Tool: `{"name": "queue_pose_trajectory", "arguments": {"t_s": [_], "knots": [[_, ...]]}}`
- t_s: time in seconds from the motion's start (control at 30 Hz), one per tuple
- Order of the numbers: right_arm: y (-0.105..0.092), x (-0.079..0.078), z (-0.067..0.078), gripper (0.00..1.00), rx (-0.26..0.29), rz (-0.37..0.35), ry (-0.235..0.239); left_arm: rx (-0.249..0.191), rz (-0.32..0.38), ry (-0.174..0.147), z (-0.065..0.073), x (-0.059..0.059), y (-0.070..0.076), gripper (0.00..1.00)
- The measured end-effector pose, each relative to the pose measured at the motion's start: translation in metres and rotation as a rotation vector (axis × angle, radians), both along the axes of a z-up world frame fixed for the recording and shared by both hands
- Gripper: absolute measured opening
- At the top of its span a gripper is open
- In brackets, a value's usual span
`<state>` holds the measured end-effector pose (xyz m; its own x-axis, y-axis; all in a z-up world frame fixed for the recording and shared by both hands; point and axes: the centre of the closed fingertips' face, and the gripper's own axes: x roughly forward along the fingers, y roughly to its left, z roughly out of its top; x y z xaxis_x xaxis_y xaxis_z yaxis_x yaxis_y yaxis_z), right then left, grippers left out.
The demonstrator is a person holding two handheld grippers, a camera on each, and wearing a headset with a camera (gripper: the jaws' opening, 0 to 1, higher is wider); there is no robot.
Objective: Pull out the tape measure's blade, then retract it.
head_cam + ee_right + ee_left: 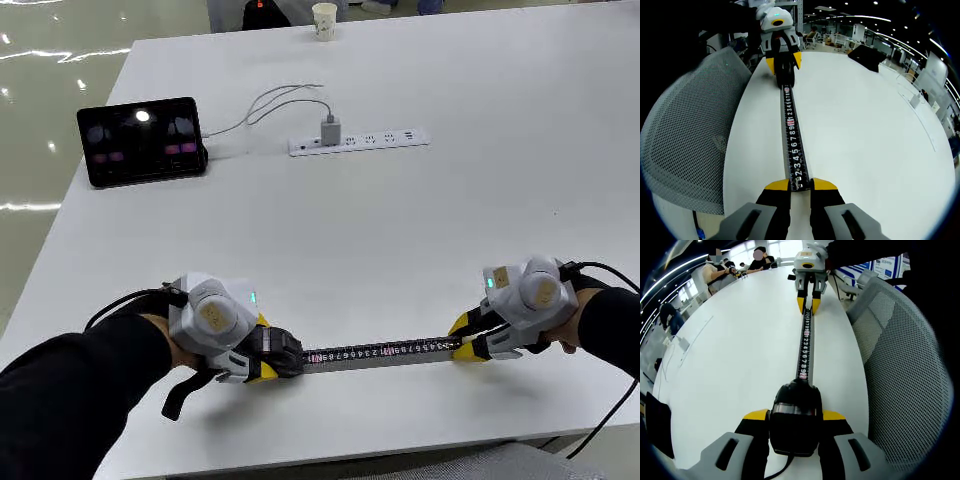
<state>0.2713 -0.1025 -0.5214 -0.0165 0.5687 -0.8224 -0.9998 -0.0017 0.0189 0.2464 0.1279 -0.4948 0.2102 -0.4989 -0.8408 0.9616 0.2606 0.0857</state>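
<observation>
A black tape measure case (281, 352) (796, 415) sits low over the white table (400, 230), and my left gripper (262, 354) (796, 416) is shut on it. Its dark blade (380, 351) (805, 345) (791, 140) with white numbers runs straight across to my right gripper (461, 338) (800, 186), which is shut on the blade's tip. The blade lies close to the table's near edge. In the left gripper view the right gripper (809, 302) shows at the far end of the blade. The left gripper (783, 62) with the case (785, 75) shows far off in the right gripper view.
A black tablet (142, 140) lies at the back left. A white power strip (358, 141) with a plugged charger and cable is at the table's middle back. A paper cup (325, 20) stands at the far edge. A grey mesh chair (905, 370) (690, 135) stands beside the table's near edge.
</observation>
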Motion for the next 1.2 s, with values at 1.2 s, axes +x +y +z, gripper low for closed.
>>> {"name": "queue_pose_trajectory", "arguments": {"t_s": [1.2], "knots": [[-0.017, 0.001, -0.002, 0.10, -0.006, -0.021, 0.003, -0.005, 0.010, 0.003, 0.001, 0.001, 0.000, 0.32]]}}
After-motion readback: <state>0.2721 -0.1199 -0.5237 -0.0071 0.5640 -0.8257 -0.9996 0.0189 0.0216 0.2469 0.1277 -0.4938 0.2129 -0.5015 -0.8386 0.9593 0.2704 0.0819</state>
